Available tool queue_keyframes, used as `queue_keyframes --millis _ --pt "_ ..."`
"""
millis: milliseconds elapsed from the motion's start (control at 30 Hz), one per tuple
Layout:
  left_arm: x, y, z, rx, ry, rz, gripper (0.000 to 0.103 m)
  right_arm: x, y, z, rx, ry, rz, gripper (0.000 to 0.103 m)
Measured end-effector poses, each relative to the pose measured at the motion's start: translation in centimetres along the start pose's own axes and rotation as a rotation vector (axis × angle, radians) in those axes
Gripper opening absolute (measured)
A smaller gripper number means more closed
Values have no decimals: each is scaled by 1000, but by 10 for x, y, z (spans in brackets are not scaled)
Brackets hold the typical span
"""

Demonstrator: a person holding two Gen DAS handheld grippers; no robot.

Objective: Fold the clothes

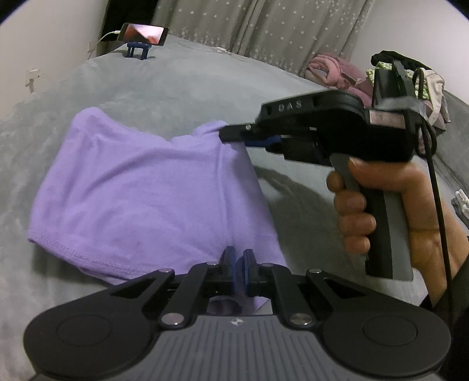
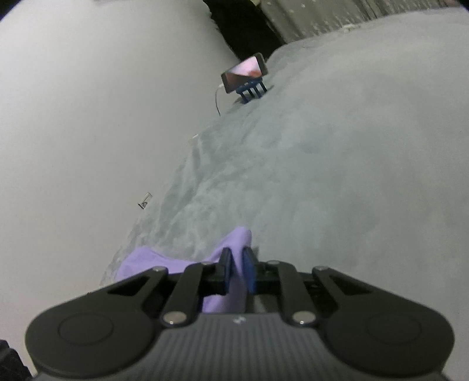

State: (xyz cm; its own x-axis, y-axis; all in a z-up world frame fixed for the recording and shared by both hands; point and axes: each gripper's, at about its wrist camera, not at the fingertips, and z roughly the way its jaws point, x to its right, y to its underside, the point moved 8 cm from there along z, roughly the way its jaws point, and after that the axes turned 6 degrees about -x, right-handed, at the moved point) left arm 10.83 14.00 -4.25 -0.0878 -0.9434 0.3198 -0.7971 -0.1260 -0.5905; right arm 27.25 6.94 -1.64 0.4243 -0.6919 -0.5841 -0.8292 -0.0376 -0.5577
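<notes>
Mid-fold on the bed (image 1: 176, 88): your left gripper (image 1: 239, 263) is clenched on the near edge of the purple garment (image 1: 140, 187), your right gripper (image 1: 234, 135) on its far corner, the cloth lifted between them. The next move likely calls for carrying both held edges across together and laying them flat. The left wrist view shows the whole garment, your right hand (image 1: 381, 211) and the clothes pile (image 1: 351, 73); the right wrist view shows only the pinched corner.

A phone (image 1: 142, 33) sits on a blue stand (image 1: 137, 50) at the grey bed's (image 1: 181, 88) far edge, before star-patterned curtains (image 1: 258, 23).
</notes>
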Motion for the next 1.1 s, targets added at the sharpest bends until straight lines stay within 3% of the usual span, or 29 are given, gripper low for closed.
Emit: queue_keyframes --millis 167,333,433,500,567,800,900,1033,1100 --pt "1 1 -2 0 8 0 8 14 10 10 -9 60 2 7" --pt "1 1 -4 1 17 -4 8 14 5 2 29 56 8 8" --pt "0 -4 -10 7 32 -8 8 10 2 -10 63 58 4 12" --pt "-3 -10 -19 37 41 -9 8 7 2 -20 84 56 -1 21" --pt "-9 -18 -29 76 41 -18 8 3 7 -29 91 65 -18 22" --pt "-64 -41 -30 138 -42 -169 8 -24 30 -28 29 46 -99 22" --pt "-78 -41 -29 149 -66 -196 8 -25 44 -16 -14 90 -127 24" --pt "-85 -39 -27 134 -59 -245 8 -37 45 -17 18 169 -196 25" --pt "-86 -38 -27 133 -57 -249 8 -53 47 -19 32 169 -248 26"
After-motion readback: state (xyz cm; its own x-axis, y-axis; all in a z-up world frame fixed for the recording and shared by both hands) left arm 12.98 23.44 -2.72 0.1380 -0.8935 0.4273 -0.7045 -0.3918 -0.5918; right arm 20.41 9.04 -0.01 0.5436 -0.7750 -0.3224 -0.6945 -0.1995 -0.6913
